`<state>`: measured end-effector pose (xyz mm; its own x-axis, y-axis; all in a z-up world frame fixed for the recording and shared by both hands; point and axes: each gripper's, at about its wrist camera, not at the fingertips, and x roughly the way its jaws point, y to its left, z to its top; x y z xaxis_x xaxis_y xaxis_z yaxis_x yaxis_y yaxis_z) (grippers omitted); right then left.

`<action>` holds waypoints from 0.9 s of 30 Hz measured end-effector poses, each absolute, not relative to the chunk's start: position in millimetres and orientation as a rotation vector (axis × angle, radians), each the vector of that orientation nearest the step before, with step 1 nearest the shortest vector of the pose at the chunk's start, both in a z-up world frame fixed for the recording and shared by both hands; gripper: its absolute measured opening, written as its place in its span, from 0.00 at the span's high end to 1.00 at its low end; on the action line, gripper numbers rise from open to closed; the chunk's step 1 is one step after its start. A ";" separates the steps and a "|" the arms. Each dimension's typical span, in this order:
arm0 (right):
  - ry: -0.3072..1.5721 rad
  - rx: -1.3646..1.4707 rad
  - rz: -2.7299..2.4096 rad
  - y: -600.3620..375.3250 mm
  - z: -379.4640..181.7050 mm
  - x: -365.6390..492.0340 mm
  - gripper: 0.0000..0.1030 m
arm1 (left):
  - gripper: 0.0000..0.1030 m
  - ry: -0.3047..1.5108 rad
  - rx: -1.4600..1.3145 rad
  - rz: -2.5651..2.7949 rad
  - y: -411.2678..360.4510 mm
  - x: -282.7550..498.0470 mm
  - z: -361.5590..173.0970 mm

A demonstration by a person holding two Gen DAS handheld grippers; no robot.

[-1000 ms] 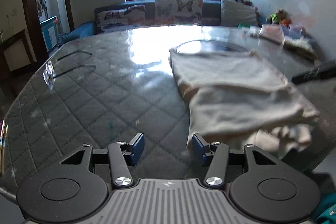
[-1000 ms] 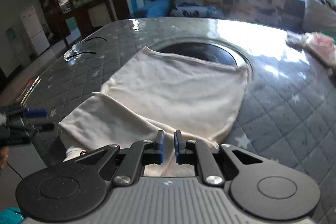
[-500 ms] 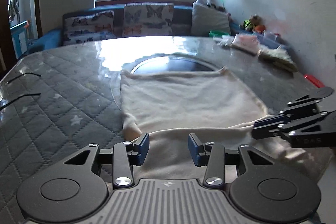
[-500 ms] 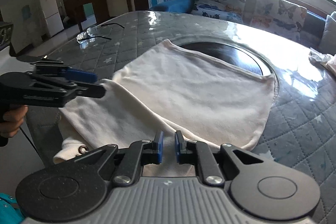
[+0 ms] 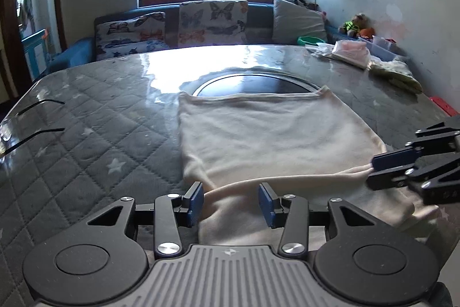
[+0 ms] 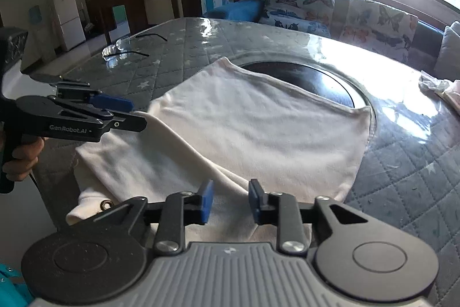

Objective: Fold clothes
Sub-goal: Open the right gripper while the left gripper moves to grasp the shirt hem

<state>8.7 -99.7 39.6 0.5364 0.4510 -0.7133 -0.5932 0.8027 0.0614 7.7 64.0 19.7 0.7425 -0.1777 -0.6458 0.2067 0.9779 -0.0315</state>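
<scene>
A cream garment (image 5: 267,140) lies flat on the quilted grey table (image 5: 95,120), its near part folded over and hanging off the front edge; it also shows in the right wrist view (image 6: 258,128). My left gripper (image 5: 231,202) is open, its blue pads on either side of the folded edge at the garment's near left corner. It also shows in the right wrist view (image 6: 126,111). My right gripper (image 6: 228,199) is open over the fold at the near right. In the left wrist view (image 5: 373,171) its tips touch the fold.
A dark round inset (image 5: 253,84) sits in the table just beyond the garment. Eyeglasses (image 6: 120,49) lie at the table's left edge. Bags and cloth items (image 5: 362,58) are piled at the far right. A sofa with butterfly cushions (image 5: 212,22) stands behind.
My right gripper was shut on the fold and now stands open. My left gripper swung right from the bare table to the garment's near left corner, staying open.
</scene>
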 end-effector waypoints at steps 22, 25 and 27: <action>0.774 -0.349 0.727 -95.9 37.9 -31.8 0.68 | 0.50 0.710 0.198 -0.294 29.7 -32.2 12.3; 0.760 -0.350 0.731 -100.2 44.0 -35.7 0.66 | 0.49 0.692 0.201 -0.291 33.6 -38.8 18.8; 0.753 -0.360 0.729 -101.9 46.1 -38.8 0.65 | 0.46 0.688 0.206 -0.295 35.8 -44.7 21.2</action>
